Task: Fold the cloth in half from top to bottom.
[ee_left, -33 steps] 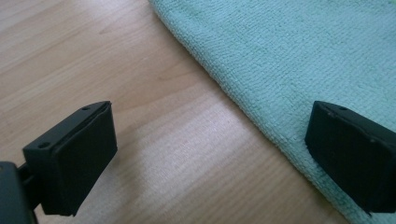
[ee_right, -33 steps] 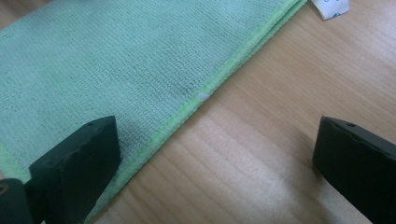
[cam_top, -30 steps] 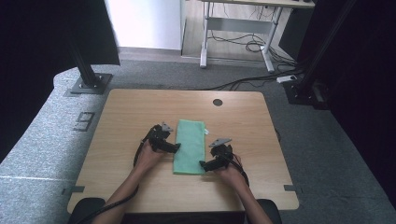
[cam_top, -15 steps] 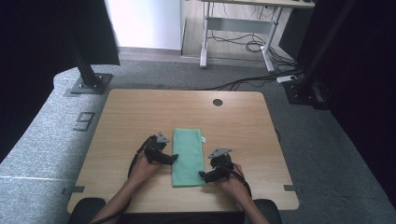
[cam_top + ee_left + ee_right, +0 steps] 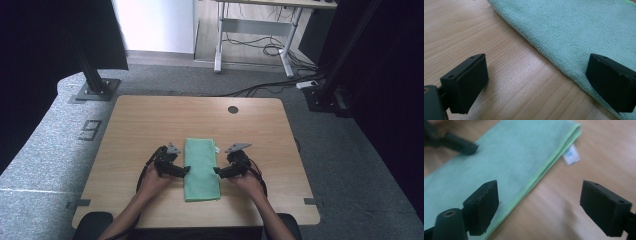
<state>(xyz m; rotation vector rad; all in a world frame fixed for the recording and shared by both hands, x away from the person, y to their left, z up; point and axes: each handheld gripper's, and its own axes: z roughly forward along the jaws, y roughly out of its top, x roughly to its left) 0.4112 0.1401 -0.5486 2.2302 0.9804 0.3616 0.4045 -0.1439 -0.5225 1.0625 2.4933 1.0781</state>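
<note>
Folded green microfibre cloth (image 5: 202,169) flat on wooden surface (image 5: 135,125), between left gripper (image 5: 186,171) and right gripper (image 5: 217,172). Both jaws apart, straddling its long edges, clamping nothing; right jaws just been closing.

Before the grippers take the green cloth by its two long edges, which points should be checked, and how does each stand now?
1. Cloth lies flat and folded on the table: ok.
2. Left gripper open at the cloth's left edge, one jaw over cloth, one over wood: ok.
3. Right gripper at the right edge; its jaws have just been closing, nothing pinched yet: ok.
4. Both grippers at about the same place along the cloth: ok.
5. White label clear of the jaws: ok.
6. Pads low enough to catch all layers: cannot tell.
</note>
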